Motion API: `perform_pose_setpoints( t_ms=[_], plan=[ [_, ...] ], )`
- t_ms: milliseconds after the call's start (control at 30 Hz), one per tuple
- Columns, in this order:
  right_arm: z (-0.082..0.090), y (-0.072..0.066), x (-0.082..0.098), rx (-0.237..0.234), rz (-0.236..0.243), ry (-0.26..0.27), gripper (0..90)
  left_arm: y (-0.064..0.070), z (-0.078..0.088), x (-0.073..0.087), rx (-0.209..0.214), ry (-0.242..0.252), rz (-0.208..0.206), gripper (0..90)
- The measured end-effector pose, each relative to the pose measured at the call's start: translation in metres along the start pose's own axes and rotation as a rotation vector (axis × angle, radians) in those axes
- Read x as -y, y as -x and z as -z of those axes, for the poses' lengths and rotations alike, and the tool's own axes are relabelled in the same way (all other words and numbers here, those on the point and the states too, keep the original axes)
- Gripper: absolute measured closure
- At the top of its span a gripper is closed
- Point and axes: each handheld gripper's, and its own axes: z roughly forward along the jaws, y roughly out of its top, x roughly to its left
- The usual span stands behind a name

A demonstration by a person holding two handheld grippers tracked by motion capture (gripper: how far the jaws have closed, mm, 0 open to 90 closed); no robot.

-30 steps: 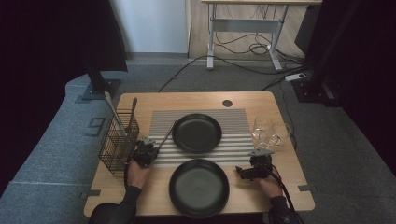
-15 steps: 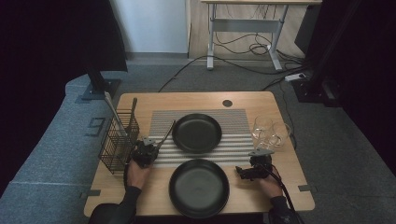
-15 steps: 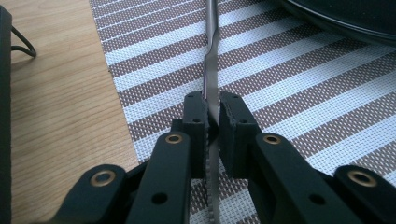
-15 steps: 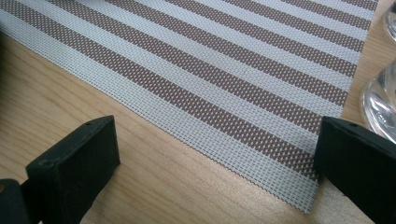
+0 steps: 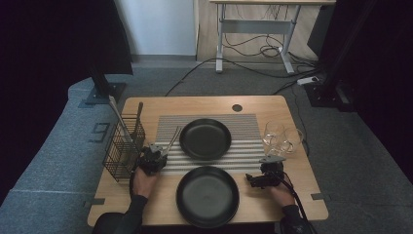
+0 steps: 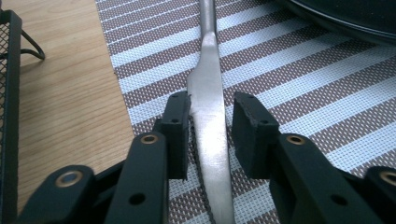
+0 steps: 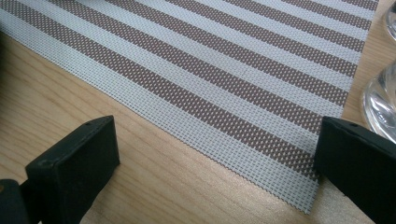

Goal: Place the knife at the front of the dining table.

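Observation:
A metal utensil point(image 6: 208, 56) lies on the striped placemat point(image 6: 299, 93), its handle pointing toward the person. My left gripper point(image 6: 212, 112) straddles that handle. The left pad touches its edge and a narrow gap shows at the right pad, so the jaws stand slightly open. In the high view the left gripper point(image 5: 151, 158) sits at the mat's left edge, by the utensil point(image 5: 171, 139). My right gripper point(image 7: 217, 140) is wide open and holds nothing, low over the wood at the placemat's point(image 7: 210, 70) corner. The high view shows the right gripper point(image 5: 257, 179) right of the near plate.
Two black plates stand mid-table, one point(image 5: 205, 139) on the mat and one point(image 5: 207, 196) nearer the person. A black wire basket point(image 5: 124, 148) with utensils stands close to the left gripper. Two clear glasses point(image 5: 282, 138) stand at the right; one glass point(image 7: 380, 100) is close to the right jaw.

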Motion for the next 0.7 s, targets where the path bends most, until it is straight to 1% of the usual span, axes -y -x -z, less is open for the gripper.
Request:
perform_pose_setpoints(
  t_ms=[167,200,333,467,600,700],
  plan=[
    [0.0000,0.0000,0.0000,0.000,0.000,0.000,0.0,0.0019,-0.0002,-0.0002,0.006,0.000,-0.007,56.2],
    [0.0000,0.0000,0.0000,0.000,0.000,0.000,0.0,0.0020,-0.0004,-0.0002,0.019,-0.002,0.002,55.7],
    [0.0000,0.0000,0.0000,0.000,0.000,0.000,0.0,0.0014,-0.0007,-0.0005,0.042,-0.007,0.026,55.0],
    [0.0000,0.0000,0.0000,0.000,0.000,0.000,0.0,0.0015,-0.0007,-0.0007,0.052,-0.011,0.039,54.8],
    [-0.0001,0.0000,-0.0001,-0.001,0.001,-0.002,0.0,0.0039,-0.0006,-0.0010,0.068,-0.012,0.038,54.9],
    [-0.0001,0.0000,-0.0001,-0.001,0.001,-0.002,0.0,0.0073,-0.0006,-0.0013,0.079,-0.012,0.029,54.7]
  ],
)
